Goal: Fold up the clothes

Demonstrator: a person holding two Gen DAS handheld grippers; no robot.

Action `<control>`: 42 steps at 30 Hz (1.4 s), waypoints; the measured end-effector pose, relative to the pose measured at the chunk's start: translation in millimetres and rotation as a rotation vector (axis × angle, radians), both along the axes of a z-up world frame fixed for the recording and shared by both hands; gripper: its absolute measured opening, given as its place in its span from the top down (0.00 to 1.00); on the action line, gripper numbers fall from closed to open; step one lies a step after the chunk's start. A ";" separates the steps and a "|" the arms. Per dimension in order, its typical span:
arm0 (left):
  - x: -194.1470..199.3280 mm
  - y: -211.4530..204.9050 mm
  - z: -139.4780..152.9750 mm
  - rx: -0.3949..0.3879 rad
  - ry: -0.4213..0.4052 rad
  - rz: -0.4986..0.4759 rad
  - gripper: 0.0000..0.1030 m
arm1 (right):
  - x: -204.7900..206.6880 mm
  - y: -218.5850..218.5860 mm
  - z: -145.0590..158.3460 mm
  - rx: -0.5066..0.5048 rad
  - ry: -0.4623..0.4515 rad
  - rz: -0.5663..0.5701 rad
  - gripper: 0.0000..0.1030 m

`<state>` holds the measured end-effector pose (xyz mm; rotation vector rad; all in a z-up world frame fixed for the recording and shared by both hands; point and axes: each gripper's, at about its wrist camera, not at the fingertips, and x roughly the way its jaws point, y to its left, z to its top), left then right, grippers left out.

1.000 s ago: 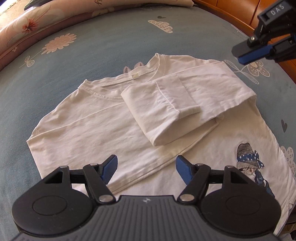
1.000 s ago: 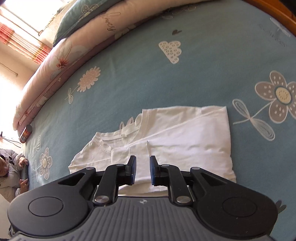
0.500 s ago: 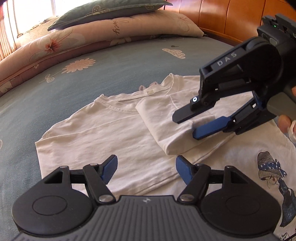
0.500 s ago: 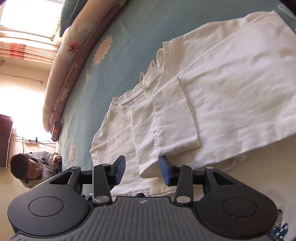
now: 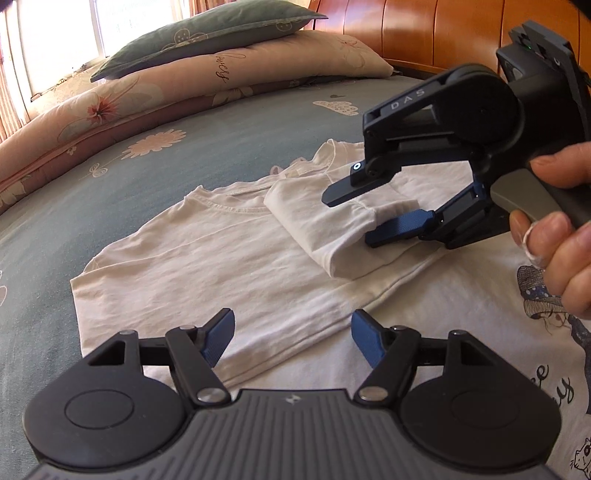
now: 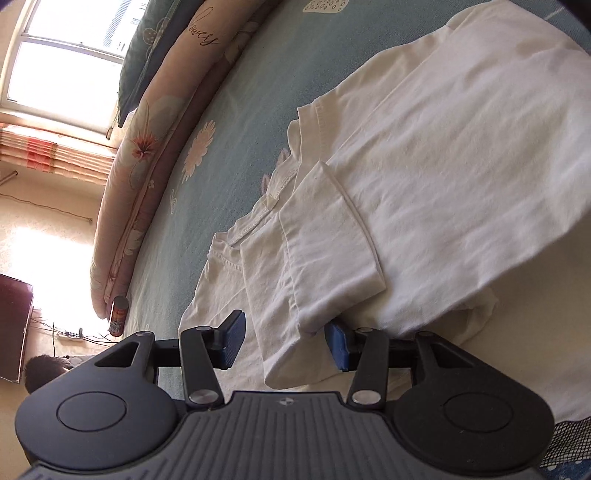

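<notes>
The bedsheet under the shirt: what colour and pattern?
Blue-grey bedsheet with pale flowers and clouds; clearest in the left wrist view.

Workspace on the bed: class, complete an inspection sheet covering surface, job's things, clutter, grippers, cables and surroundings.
Surface: blue flowered bedsheet, a bare part.
Job's things: white shirt lying flat, its folded sleeve laid across the chest.
Clutter: small can at the bed's edge.
Grippers: left gripper open above the shirt; right gripper opening, the sleeve's end between its fingers, not pressed.
Cables: power strip with leads on the floor.
Surroundings: stacked pillows, wooden headboard, window.
</notes>
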<state>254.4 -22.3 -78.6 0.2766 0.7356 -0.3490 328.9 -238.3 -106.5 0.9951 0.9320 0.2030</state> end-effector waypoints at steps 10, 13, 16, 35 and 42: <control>10.7 -3.0 22.2 -0.081 0.020 -0.020 0.31 | 4.5 -42.0 91.9 -0.213 -0.169 0.052 0.87; 22.3 -16.5 25.0 -0.087 0.016 -0.027 0.31 | -0.5 -65.4 135.6 -0.281 -0.246 0.069 0.87; 39.2 -34.3 21.5 -0.066 0.014 -0.026 0.31 | -7.1 -89.1 163.6 -0.308 -0.285 0.060 0.87; 58.9 -140.8 12.2 -0.266 0.175 -0.256 0.29 | -34.3 -176.0 226.9 -0.342 -0.417 -0.018 0.87; 44.1 -148.5 3.5 -0.239 0.241 -0.313 0.27 | -39.9 -189.7 229.9 -0.326 -0.433 -0.037 0.87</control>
